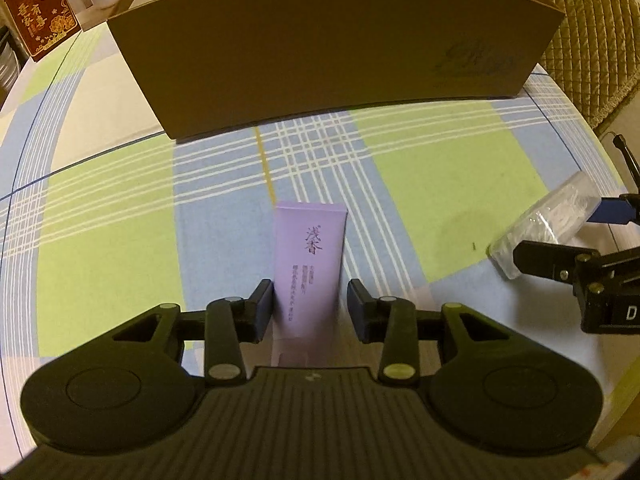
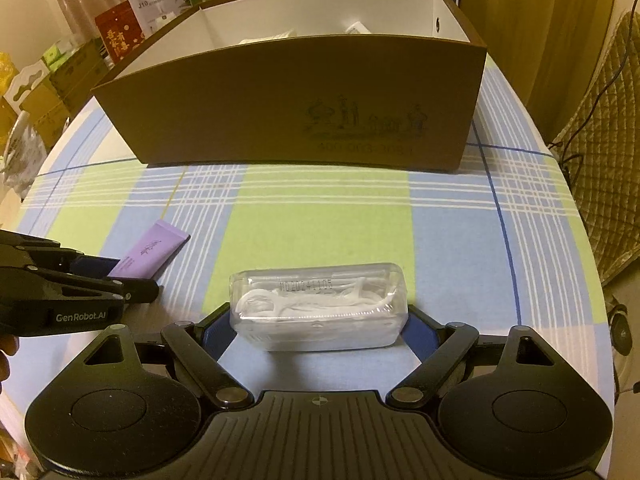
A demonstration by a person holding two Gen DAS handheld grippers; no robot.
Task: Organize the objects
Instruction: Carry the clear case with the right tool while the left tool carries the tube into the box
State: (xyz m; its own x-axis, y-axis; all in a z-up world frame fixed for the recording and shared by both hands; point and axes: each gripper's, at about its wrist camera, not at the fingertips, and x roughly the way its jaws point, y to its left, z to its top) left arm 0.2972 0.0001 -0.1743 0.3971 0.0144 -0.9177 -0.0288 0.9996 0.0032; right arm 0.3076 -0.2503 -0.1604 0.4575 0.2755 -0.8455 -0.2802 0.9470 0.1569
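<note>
A purple tube [image 1: 308, 264] with dark lettering lies flat on the checked tablecloth [image 1: 440, 184]. My left gripper [image 1: 310, 308] is open around its near half: the left pad touches the tube and a thin gap shows at the right pad. A clear plastic box of white floss picks [image 2: 320, 308] sits crosswise between the blue pads of my right gripper [image 2: 319, 332], which press on both its ends. The left wrist view shows that box [image 1: 540, 228] at the far right in the right gripper [image 1: 560, 234]. In the right wrist view the left gripper [image 2: 132, 278] straddles the purple tube [image 2: 156, 250].
A large brown cardboard box [image 2: 280, 108] with a white inside stands open-topped across the far side of the table [image 1: 320, 60]; some white items lie in it. Cartons and a red box [image 1: 40, 20] are stacked beyond the table at the left. A quilted chair [image 2: 604, 160] stands at the right.
</note>
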